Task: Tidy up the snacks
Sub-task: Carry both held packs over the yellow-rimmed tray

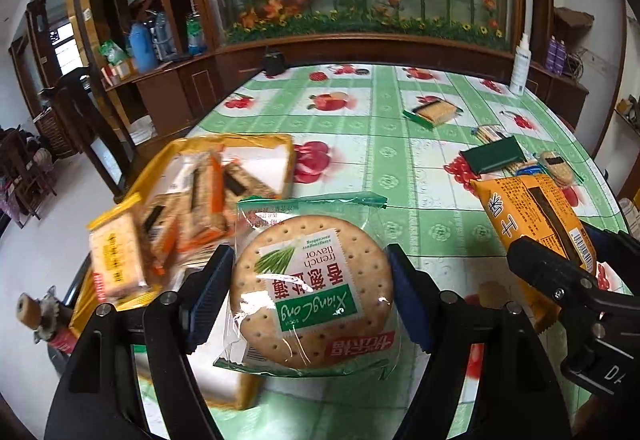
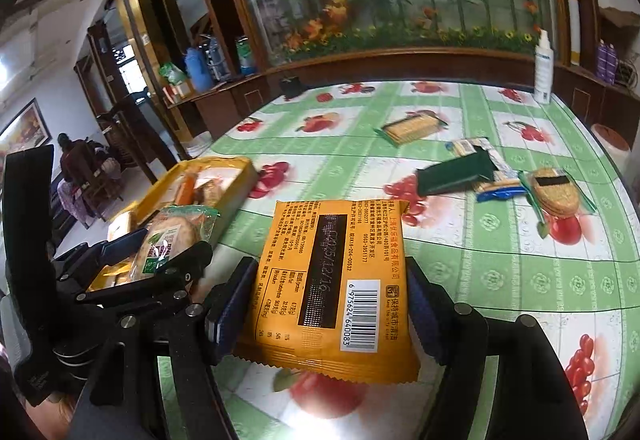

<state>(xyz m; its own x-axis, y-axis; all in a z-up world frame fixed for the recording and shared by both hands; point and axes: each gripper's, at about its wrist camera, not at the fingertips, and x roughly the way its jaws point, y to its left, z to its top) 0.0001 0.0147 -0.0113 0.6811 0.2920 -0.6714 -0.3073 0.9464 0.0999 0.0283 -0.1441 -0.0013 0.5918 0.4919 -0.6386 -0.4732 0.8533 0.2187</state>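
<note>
My left gripper (image 1: 310, 296) is shut on a round cracker pack (image 1: 310, 292) with a green label, held above the table beside a yellow tray (image 1: 256, 139) that holds several snack packs. My right gripper (image 2: 332, 300) is shut on an orange snack packet (image 2: 332, 280), barcode side up, held above the table. The orange packet also shows at the right of the left wrist view (image 1: 536, 212). The cracker pack and left gripper show at the left of the right wrist view (image 2: 168, 236), in front of the yellow tray (image 2: 240, 164).
Loose snacks lie on the green fruit-print tablecloth (image 2: 500, 272): a cracker pack (image 2: 412, 128), a dark green packet (image 2: 456, 172), a blue-edged pack (image 2: 500, 188) and a round biscuit pack (image 2: 558, 192). A white spray bottle (image 2: 544, 68) stands at the far edge. Wooden cabinets sit behind.
</note>
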